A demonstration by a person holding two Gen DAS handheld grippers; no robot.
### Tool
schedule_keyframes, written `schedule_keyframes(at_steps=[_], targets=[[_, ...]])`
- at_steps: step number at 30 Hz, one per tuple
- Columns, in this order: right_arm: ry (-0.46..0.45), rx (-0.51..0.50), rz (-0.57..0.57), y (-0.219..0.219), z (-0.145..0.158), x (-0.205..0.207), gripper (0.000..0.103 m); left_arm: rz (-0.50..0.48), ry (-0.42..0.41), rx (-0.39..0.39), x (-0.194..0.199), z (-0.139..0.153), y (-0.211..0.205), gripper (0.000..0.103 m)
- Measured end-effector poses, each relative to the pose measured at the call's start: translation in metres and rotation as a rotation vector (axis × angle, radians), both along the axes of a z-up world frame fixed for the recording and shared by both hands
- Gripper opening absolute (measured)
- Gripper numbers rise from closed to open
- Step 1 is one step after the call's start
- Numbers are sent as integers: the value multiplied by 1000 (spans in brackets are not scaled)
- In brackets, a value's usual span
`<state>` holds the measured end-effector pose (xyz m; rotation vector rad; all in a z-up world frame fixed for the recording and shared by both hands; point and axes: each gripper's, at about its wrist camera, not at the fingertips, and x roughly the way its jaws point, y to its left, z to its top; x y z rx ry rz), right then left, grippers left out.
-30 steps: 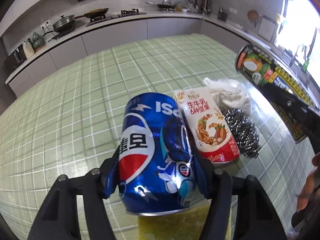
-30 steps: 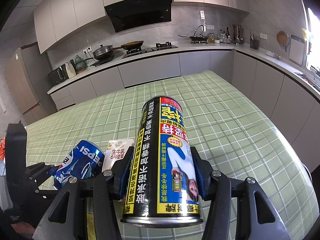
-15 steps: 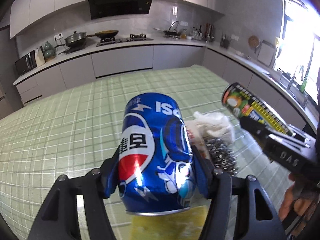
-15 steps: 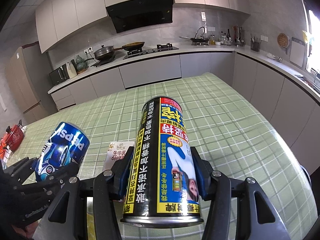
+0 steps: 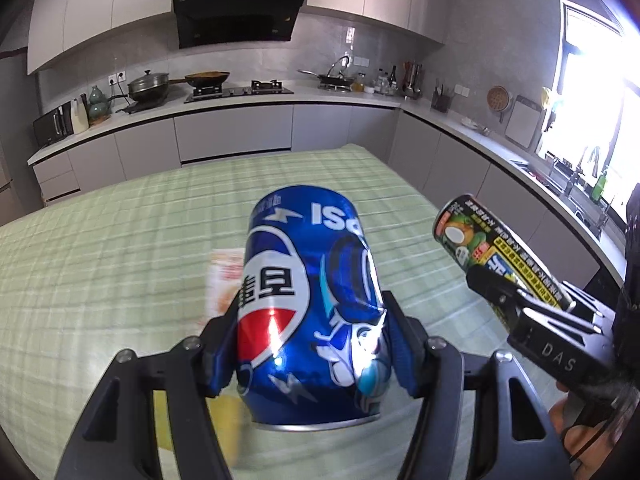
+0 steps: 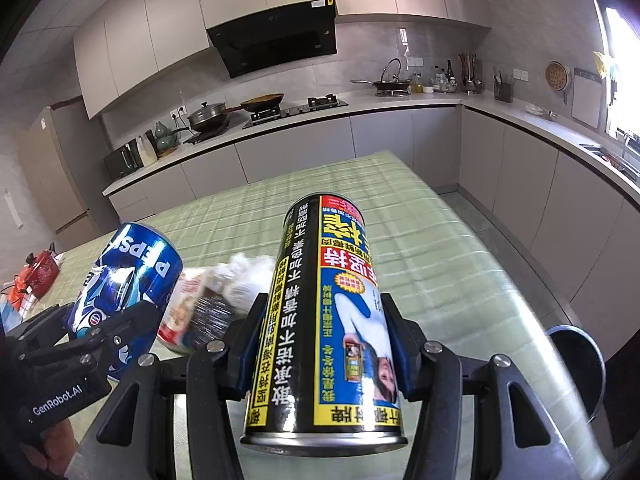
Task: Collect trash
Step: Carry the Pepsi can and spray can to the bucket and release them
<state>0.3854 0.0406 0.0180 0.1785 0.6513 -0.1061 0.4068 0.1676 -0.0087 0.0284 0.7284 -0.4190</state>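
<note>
While the left wrist view looks across a green checked tablecloth (image 5: pixel 120 240) toward an L-shaped kitchen counter (image 5: pixel 224 104), the left gripper (image 5: pixel 310 344) has its jaws about half apart, pads pressed on both sides of a blue Pepsi can (image 5: pixel 308 304) held above the table. A black range hood (image 5: pixel 238 12) hangs over the hob with its pans, and a bright window (image 5: pixel 600 92) lights the wall on the right. At right, the right gripper (image 5: pixel 516 300) carries a tall black-and-yellow can (image 5: pixel 492 248) tilted in the air.

From the right wrist view, that tall can (image 6: pixel 328 320) fills the middle, clamped between narrowly set pads. Pale cabinets line the walls. Left of it a blurred snack packet (image 6: pixel 180 312), steel scrubber (image 6: pixel 212 312) and crumpled white wrapper (image 6: pixel 244 276) lie on the cloth, and a dark round bin (image 6: pixel 580 360) sits beyond the table's right edge.
</note>
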Motion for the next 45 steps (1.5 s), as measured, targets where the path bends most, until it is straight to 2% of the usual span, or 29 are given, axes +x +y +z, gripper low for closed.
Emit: schedule_keyframes(at_steps=[5, 8, 16, 22, 24, 30, 34, 38, 41, 45], targets=[[2, -15, 38, -73, 4, -39, 55, 37, 1, -26, -35, -1, -65, 64], [5, -37, 21, -119, 10, -64, 55, 39, 20, -40, -49, -2, -94, 64], [45, -46, -115, -214, 6, -116, 55, -77, 31, -56, -70, -11, -165, 64], [99, -19, -152, -280, -13, -145, 55, -111, 78, -51, -91, -19, -212, 64], [118, -10, -148, -304, -22, -147, 55, -114, 68, -38, -104, -19, -233, 64], [213, 4, -61, -388, -68, -147, 55, -68, 96, -49, -124, -35, -315, 64], [278, 17, 31, -427, -103, -136, 55, -5, 116, -16, -132, -61, -359, 64], [336, 37, 124, -443, -138, -119, 56, 60, 155, 35, -133, -97, -382, 64], [336, 30, 136, -454, -153, -108, 80, 96, 179, 82, -129, -125, -392, 64], [300, 18, 118, -470, -153, -113, 80, 109, 222, 127, -121, -154, -410, 65]])
